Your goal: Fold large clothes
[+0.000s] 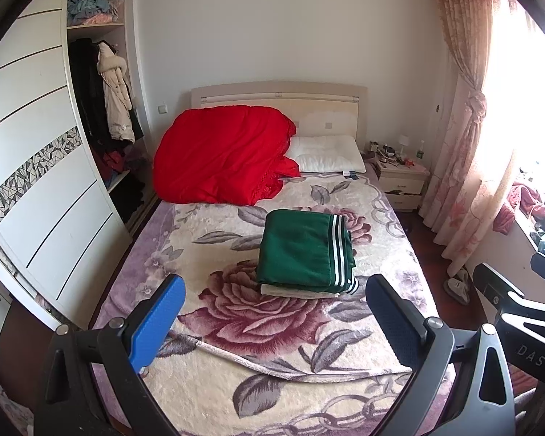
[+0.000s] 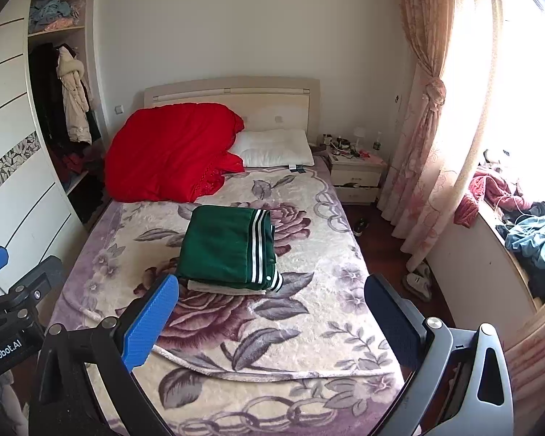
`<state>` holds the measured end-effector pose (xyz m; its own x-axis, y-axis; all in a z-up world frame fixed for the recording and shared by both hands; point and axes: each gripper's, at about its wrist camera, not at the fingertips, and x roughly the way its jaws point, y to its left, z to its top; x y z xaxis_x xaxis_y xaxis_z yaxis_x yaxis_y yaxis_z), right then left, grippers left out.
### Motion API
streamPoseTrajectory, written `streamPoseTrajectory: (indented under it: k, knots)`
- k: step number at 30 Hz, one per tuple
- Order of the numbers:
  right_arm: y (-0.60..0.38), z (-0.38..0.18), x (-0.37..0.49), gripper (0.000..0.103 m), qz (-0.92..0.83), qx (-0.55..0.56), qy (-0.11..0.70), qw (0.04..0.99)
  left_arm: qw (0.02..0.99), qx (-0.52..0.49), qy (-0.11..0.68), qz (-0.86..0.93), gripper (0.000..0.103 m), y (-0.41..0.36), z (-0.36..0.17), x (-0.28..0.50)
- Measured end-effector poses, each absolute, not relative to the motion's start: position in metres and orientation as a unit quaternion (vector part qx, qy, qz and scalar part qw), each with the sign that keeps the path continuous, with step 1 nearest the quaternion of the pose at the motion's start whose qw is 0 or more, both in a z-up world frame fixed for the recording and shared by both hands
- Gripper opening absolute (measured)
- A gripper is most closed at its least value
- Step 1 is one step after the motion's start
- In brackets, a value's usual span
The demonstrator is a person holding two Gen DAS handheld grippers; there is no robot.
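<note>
A green garment with white stripes lies folded in a neat stack in the middle of the bed, on a cream piece of cloth atop the flowered blanket. The left claw and the right claw hang above the foot of the bed, both spread wide and holding nothing, well apart from the stack. A red quilt and a white pillow sit by the headboard.

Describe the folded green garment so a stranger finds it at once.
Start at the bed with the floral blanket. Near its middle, in front of the red quilt and white pillow, lies the green garment, folded square on a pale folded piece. Only it has white stripes.
</note>
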<state>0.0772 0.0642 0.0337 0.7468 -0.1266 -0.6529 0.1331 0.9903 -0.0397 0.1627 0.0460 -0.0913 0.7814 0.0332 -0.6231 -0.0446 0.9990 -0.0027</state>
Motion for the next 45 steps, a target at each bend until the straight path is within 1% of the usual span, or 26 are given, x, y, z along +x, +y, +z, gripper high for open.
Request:
streamPoseTrajectory:
  k: [45]
  knots:
    - [0.087,0.025,0.065,0.103,-0.081,0.014,0.343,0.936,0.944,-0.009,0.329,0.028,0.101,0.054,-0.087,0.167]
